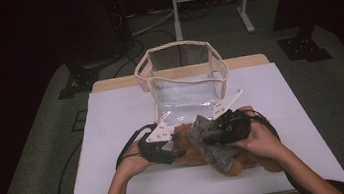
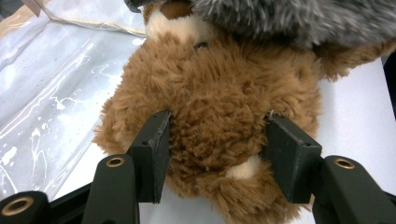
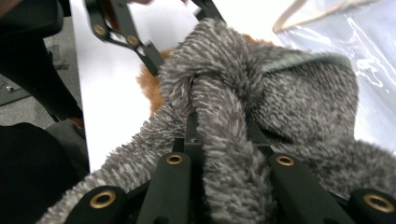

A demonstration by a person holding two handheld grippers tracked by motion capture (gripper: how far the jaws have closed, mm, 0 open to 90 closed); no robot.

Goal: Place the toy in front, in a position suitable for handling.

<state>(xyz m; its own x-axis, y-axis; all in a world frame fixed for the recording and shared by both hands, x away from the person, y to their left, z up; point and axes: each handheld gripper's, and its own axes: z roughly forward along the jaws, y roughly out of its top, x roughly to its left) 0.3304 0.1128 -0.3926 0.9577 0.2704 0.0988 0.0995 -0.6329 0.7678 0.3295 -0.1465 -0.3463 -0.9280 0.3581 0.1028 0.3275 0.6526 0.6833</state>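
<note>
Grey fuzzy garment (image 3: 224, 140) pinched (right hand-held gripper (image 3: 219, 140)), brown teddy bear (image 2: 219, 121) clamped left

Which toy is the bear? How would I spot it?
Look at the white table, in front of the clear bag. The bear lies there between the two hands, its body pinched by the left claw. It is the brown fluffy one; the grey furry cloth draped over it is in the right claw.

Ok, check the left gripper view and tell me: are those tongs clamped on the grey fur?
No, the left tongs squeeze the brown teddy bear; the grey fur lies above them.
</note>
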